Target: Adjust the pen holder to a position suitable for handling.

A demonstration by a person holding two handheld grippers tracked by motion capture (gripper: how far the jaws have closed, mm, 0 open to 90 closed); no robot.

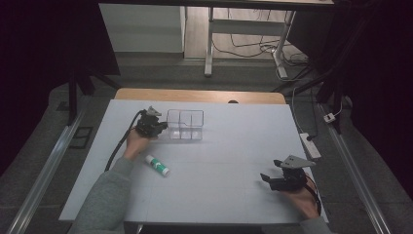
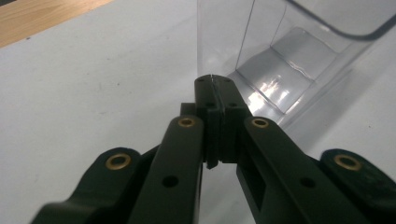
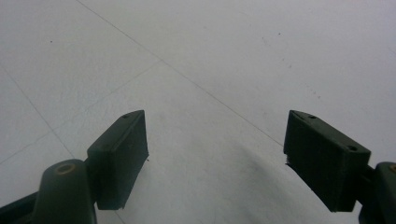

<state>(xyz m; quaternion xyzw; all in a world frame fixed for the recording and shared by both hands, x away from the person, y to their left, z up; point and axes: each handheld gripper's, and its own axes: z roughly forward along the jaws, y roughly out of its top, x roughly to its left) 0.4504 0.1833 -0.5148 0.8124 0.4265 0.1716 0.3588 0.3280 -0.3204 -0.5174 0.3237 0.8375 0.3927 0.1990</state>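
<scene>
Two hand-held grippers work over a pale grey table (image 1: 219, 161), with a clear plastic organiser (image 1: 185, 125) as the fixed mark near its far edge. Just left of the organiser, the left gripper (image 1: 163, 127) reaches its near-left corner; in the left gripper view its jaws are pressed together at the clear wall (image 2: 243, 51), and whether a thin edge of that wall is pinched between them cannot be told. Well apart from the organiser, toward the near right of the table, the right gripper (image 1: 265, 178) hangs with its jaws spread wide over bare tabletop. Nearer than the organiser and slightly to its left, a white glue stick with a green band (image 1: 157, 165) lies on its side beside the person's left hand (image 1: 135, 145).
</scene>
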